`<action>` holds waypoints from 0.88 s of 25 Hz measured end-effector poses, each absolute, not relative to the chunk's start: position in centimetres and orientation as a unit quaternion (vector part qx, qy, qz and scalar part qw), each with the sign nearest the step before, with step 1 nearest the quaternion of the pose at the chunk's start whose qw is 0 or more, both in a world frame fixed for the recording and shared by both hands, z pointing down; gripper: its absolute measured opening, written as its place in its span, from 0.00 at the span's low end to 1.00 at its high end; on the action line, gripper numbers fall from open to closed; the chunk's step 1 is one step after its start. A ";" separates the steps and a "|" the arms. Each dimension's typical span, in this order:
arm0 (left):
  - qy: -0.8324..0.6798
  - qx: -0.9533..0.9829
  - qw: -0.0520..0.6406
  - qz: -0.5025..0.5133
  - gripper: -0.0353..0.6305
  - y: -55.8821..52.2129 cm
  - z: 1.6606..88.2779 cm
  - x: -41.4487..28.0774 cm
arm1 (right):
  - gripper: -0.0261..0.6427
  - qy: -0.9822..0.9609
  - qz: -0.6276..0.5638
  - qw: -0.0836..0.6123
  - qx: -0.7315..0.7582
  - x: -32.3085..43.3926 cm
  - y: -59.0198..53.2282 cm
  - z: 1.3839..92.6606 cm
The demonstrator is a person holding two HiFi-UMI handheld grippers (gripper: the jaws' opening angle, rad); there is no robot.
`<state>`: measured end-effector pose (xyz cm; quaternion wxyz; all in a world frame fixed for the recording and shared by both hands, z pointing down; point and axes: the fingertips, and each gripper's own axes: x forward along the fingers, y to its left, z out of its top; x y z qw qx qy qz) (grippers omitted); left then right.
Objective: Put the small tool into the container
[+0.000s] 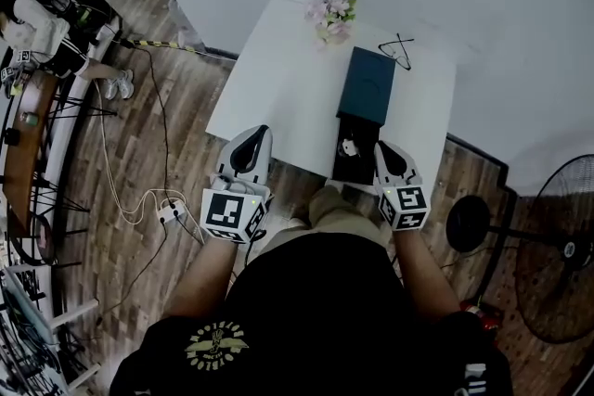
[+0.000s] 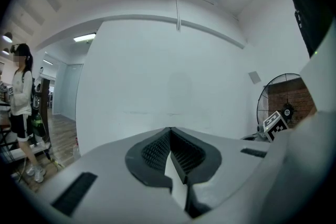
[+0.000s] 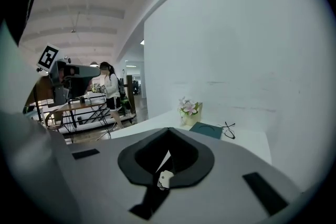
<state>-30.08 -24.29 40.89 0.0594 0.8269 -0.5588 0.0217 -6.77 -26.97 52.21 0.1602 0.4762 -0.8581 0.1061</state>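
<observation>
A small white tool (image 1: 349,146) lies inside an open black box (image 1: 360,170) at the near edge of the white table (image 1: 278,97). The box's dark teal lid (image 1: 368,85) lies just behind it. My right gripper (image 1: 383,146) hovers at the box's right side, jaws shut, holding nothing that I can see. In the right gripper view the white tool (image 3: 166,179) shows through the slit below the closed jaws of the right gripper (image 3: 168,131). My left gripper (image 1: 252,133) sits over the table's near edge, left of the box, also shut and empty.
A pot of pink flowers (image 1: 332,16) and a pair of glasses (image 1: 397,51) sit at the table's far side by the white wall. A standing fan (image 1: 557,246) is on the floor at right. Cables and a power strip (image 1: 170,211) lie on the floor at left, near a person (image 1: 42,32).
</observation>
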 end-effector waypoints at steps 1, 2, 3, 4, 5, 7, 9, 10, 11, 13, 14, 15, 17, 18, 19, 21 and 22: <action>-0.555 0.829 0.059 0.020 0.06 -24.1 40.7 -30.0 | 0.04 -0.859 0.100 0.156 0.477 -6.8 -26.7 51.6; -0.552 0.832 0.057 0.020 0.06 -24.0 40.6 -29.9 | 0.04 -0.860 0.094 0.151 0.478 -6.7 -26.4 50.9; -0.550 0.834 0.052 0.023 0.06 -23.8 40.5 -29.7 | 0.04 -0.861 0.087 0.145 0.480 -6.6 -26.1 50.1; -0.548 0.835 0.042 0.030 0.06 -23.7 40.5 -29.5 | 0.04 -0.861 0.080 0.139 0.482 -6.5 -25.9 49.4; -0.546 0.836 0.029 0.040 0.06 -23.6 40.4 -29.3 | 0.04 -0.862 0.074 0.133 0.484 -6.4 -25.7 48.6; -0.539 0.840 0.008 0.061 0.06 -23.6 40.4 -28.7 | 0.04 -0.861 0.063 0.122 0.490 -6.0 -25.3 47.2; -0.527 0.847 0.008 0.068 0.06 -23.5 40.7 -28.2 | 0.04 -0.859 0.053 0.116 0.496 -5.5 -24.9 46.1; -0.523 0.850 0.011 0.066 0.06 -23.4 40.7 -27.9 | 0.04 -0.857 0.049 0.114 0.500 -5.3 -24.7 45.6; -0.521 0.851 0.011 0.062 0.06 -23.3 40.4 -27.7 | 0.04 -0.856 0.047 0.111 0.503 -5.0 -24.5 45.1; -0.519 0.853 0.005 0.054 0.06 -23.4 39.7 -27.2 | 0.04 -0.854 0.042 0.104 0.508 -4.6 -24.2 44.0; -0.518 0.854 0.004 0.051 0.06 -23.4 39.3 -27.0 | 0.04 -0.854 0.039 0.100 0.510 -4.4 -24.1 43.4; -0.516 0.855 0.003 0.049 0.06 -23.4 39.0 -26.7 | 0.04 -0.853 0.036 0.096 0.511 -4.2 -24.0 42.8; -0.510 0.859 0.002 0.047 0.06 -23.7 38.5 -26.1 | 0.04 -0.852 0.029 0.089 0.515 -3.7 -24.1 41.6; -0.508 0.860 0.001 0.046 0.06 -23.8 38.2 -25.8 | 0.04 -0.852 0.025 0.086 0.516 -3.6 -24.2 41.0; -0.506 0.861 -0.002 0.045 0.06 -24.0 38.0 -25.5 | 0.04 -0.852 0.021 0.083 0.516 -3.4 -24.3 40.4; -0.503 0.863 -0.008 0.042 0.06 -24.7 37.5 -25.0 | 0.04 -0.854 0.014 0.081 0.514 -3.1 -24.6 39.3; -0.503 0.863 -0.010 0.042 0.06 -25.1 37.4 -24.7 | 0.04 -0.855 0.012 0.079 0.513 -2.9 -24.8 38.9</action>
